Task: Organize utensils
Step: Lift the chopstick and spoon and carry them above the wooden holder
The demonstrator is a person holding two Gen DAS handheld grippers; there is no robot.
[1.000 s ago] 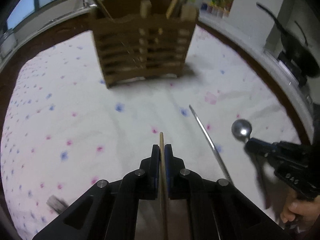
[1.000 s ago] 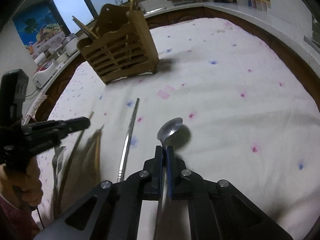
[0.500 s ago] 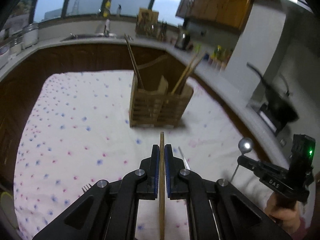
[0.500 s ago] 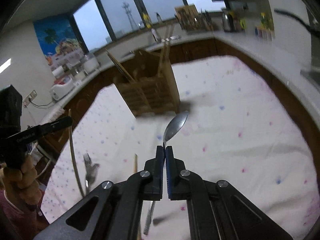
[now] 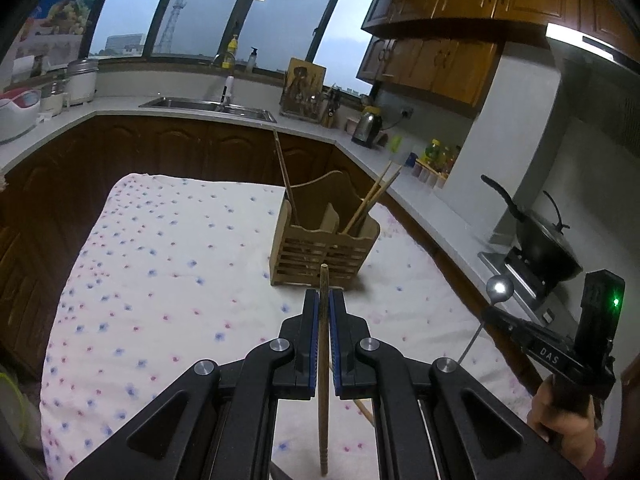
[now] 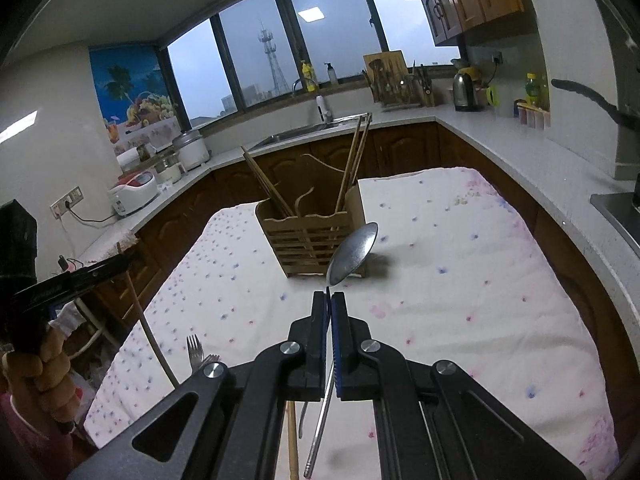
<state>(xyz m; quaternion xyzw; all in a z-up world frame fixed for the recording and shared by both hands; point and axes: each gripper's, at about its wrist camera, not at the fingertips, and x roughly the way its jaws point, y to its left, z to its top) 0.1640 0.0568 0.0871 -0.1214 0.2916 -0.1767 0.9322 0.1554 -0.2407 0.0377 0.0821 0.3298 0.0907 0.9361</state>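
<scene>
My left gripper [image 5: 323,308] is shut on a wooden chopstick [image 5: 323,360], held upright well above the table. My right gripper [image 6: 330,308] is shut on a metal spoon [image 6: 352,254], its bowl pointing up. The wooden slatted utensil holder [image 5: 322,252] stands on the floral cloth ahead of both grippers, with chopsticks in its left and right compartments; it also shows in the right wrist view [image 6: 312,240]. The right gripper with the spoon [image 5: 500,289] shows at the right of the left wrist view. The left gripper [image 6: 120,266] shows at the left of the right wrist view.
Two forks [image 6: 196,352], a wooden chopstick [image 6: 293,440] and a metal chopstick [image 6: 318,424] lie on the floral tablecloth [image 6: 460,280] near its front. A wok [image 5: 548,248] sits on a stove at the right. Kitchen counters and a sink [image 5: 208,105] surround the table.
Both grippers have risen high above the table with the chopstick and spoon in them. The holder now lies farther ahead and below.
</scene>
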